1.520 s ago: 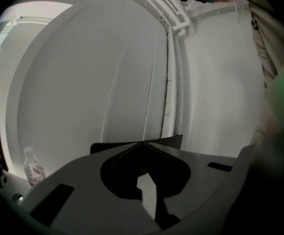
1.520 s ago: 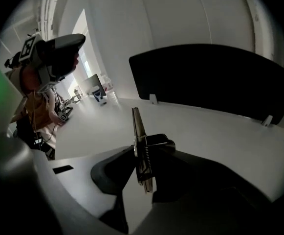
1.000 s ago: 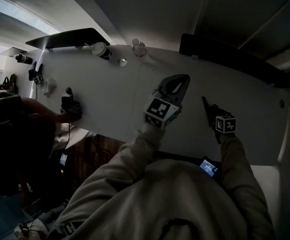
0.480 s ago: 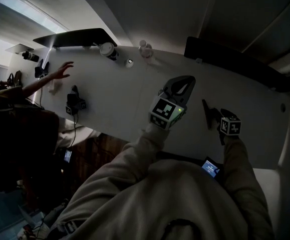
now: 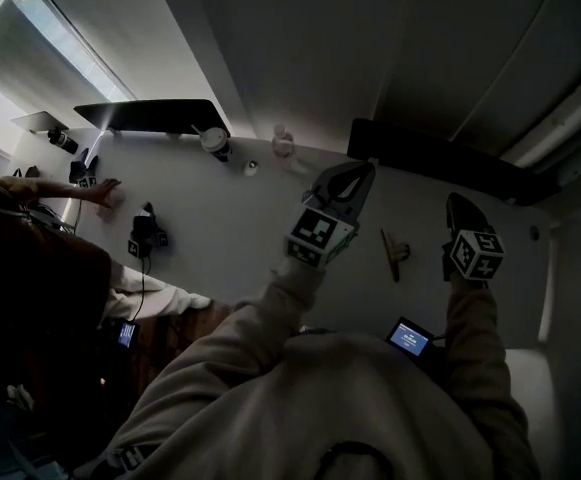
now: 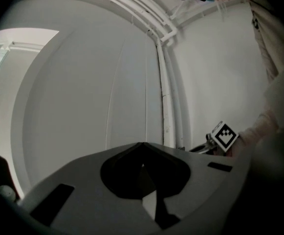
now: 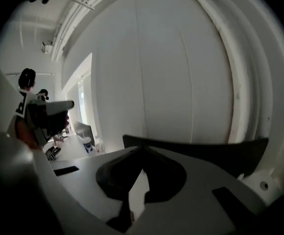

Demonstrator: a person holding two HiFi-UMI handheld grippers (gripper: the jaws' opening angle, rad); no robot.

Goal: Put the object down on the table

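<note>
A small dark T-shaped object [image 5: 394, 252] lies flat on the white table [image 5: 240, 228], between my two grippers and touching neither. My right gripper [image 5: 458, 202] hovers to its right, jaws shut and tips meeting with nothing between them [image 7: 142, 148]. My left gripper [image 5: 362, 171] is to the object's upper left, also shut and empty [image 6: 142, 144]. The right gripper's marker cube [image 6: 225, 135] shows in the left gripper view.
At the table's far edge stand a cup [image 5: 213, 142], a small bottle [image 5: 282, 141] and a dark flat panel [image 5: 150, 115]. A long dark bar [image 5: 430, 163] runs behind the grippers. A black device with a cable [image 5: 145, 230] and another person's hand [image 5: 100, 190] are at left. A lit phone [image 5: 408, 338] is near my body.
The right gripper has let go of the dark object, which now lies on the table. That gripper moved right and away, and its jaws closed. The other person's hand came down onto the table.
</note>
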